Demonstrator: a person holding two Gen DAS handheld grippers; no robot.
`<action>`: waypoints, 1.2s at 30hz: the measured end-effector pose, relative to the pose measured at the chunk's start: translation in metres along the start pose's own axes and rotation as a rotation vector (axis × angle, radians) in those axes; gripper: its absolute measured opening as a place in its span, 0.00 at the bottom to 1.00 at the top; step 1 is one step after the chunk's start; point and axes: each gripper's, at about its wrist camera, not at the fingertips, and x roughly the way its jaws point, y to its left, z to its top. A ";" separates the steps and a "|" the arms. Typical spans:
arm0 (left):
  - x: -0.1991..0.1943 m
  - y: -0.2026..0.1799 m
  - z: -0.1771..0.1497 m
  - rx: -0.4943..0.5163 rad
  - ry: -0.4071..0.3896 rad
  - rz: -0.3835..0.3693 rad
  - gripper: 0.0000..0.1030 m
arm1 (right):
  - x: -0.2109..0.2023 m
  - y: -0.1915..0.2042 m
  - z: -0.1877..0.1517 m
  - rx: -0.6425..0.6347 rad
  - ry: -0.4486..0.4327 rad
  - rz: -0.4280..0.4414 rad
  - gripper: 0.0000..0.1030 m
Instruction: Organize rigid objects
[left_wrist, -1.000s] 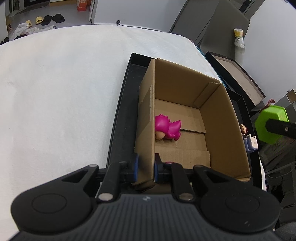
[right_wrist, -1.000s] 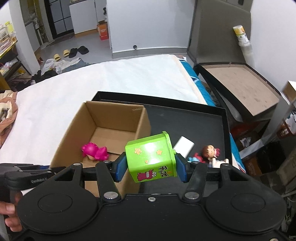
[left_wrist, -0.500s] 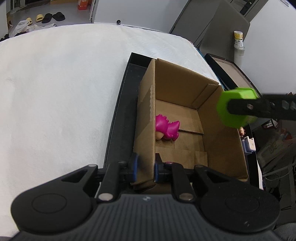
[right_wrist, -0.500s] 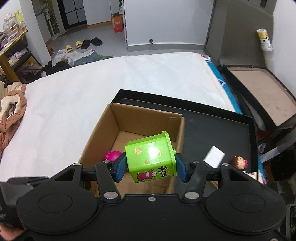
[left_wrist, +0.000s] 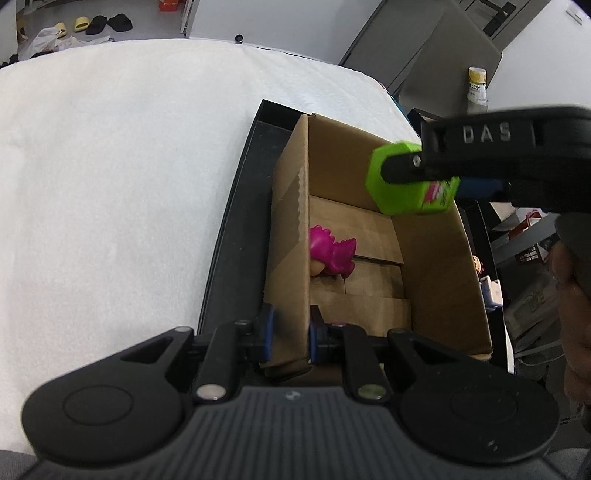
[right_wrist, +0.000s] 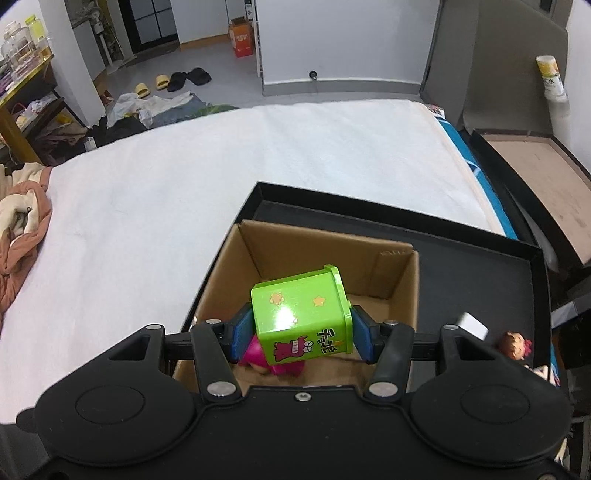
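Pinching the near left wall of the cardboard box (left_wrist: 436, 277) with the left gripper (left_wrist: 290, 332). Closed down narrow, one blue pad on the outside of the wall and one on the inside, both pressing on the cardboard.

Holding a green pot (right_wrist: 299, 314) in the right gripper (right_wrist: 301, 334). Squeezed from both sides by the blue pads, about halfway closed. Tipped over on its side, rim toward the right. Little yellow stars on top and a pink cartoon monster with some writing on the side nearest the camera.

Up in the air above the open box, not touching it. From the left wrist view, hanging over the far right part of the box, close to the right wall.

Down on the floor of the box, a pink toy (left_wrist: 332, 251), lying right next to the left wall. From the right wrist view, peeking out from under the green pot.

Under the box, a black tray (left_wrist: 236, 221), sitting on a big white surface (left_wrist: 110, 184). Box on the left side of the tray.

On the right side of the tray, outside the box, a little doll (right_wrist: 513, 343) with brown hair and a small white block (right_wrist: 472, 325), near each other.
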 end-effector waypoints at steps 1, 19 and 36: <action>0.000 0.000 0.001 -0.006 0.002 -0.003 0.16 | 0.001 0.001 0.002 0.005 -0.007 0.006 0.52; 0.001 0.001 0.003 -0.013 0.001 -0.011 0.18 | -0.053 -0.037 -0.004 0.062 -0.075 -0.036 0.75; 0.002 -0.001 0.004 -0.016 0.000 -0.007 0.18 | -0.084 -0.086 -0.049 0.186 -0.087 -0.174 0.87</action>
